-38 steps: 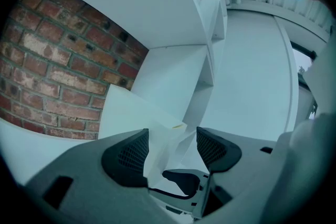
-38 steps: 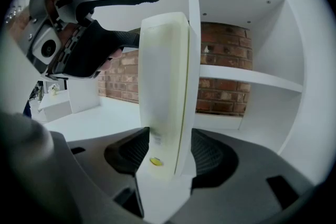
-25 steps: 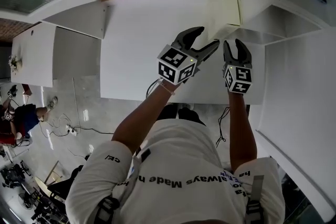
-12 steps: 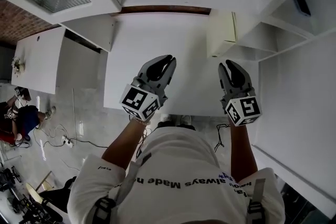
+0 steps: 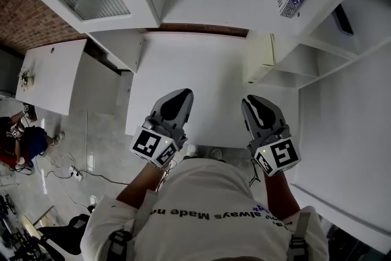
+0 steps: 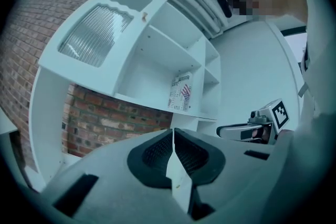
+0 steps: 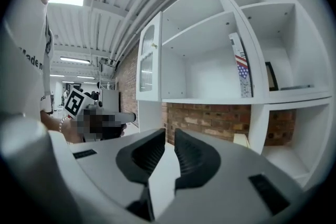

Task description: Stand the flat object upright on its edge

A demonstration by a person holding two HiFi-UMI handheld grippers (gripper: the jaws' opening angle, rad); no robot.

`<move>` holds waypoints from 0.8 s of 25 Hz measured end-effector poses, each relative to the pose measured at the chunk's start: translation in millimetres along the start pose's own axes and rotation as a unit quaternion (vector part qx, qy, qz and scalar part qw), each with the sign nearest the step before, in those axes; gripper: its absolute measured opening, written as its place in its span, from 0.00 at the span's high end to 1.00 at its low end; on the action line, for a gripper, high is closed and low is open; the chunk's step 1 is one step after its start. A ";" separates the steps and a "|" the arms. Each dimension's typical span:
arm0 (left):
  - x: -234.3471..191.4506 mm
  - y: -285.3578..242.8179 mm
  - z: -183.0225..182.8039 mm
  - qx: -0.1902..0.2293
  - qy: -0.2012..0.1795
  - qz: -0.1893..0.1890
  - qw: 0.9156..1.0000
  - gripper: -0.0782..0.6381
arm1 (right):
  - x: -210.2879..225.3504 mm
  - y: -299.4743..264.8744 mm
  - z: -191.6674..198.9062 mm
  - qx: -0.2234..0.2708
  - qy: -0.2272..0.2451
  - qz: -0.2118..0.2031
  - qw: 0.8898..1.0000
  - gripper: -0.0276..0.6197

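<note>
White surface (image 5: 201, 70), flat object (image 5: 259, 57) at one o'clock. Left hand-held gripper (image 5: 183, 93) pressed together; right hand-held gripper (image 5: 250, 100), just closing, barely spread. Both empty.

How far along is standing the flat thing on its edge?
Looks done: the flat cream object stands on edge beside the shelf unit. Nothing in hand: left gripper shut, right gripper with fingers just closing, both empty. Nothing visibly left.
</note>
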State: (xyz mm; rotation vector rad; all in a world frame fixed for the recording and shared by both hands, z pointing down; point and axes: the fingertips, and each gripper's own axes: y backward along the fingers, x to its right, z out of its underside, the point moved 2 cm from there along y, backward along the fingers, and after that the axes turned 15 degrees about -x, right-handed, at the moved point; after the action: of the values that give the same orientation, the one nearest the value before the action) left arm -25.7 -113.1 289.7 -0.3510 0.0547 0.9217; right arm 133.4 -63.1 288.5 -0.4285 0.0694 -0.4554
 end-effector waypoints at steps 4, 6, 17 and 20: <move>2.3 13.8 -6.5 0.003 0.001 0.002 1.000 0.87 | -14.3 6.8 -13.1 0.006 0.001 0.001 1.000 0.88; 3.5 20.7 -10.6 0.007 0.001 0.002 1.000 0.87 | -19.0 11.1 -18.3 0.011 0.000 0.003 1.000 0.88; 14.2 35.9 -29.5 0.025 0.006 0.014 1.000 0.87 | -25.8 27.8 -40.7 0.025 0.011 0.017 0.999 0.89; 16.4 34.1 -31.9 0.028 0.007 0.018 0.999 0.87 | -24.3 28.9 -41.8 0.027 0.010 0.019 0.999 0.89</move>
State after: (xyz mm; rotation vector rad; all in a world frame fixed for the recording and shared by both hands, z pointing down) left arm -39.4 -91.9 247.1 -0.3053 0.0991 0.9516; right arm 116.9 -45.1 237.7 -0.3694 0.0839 -0.4230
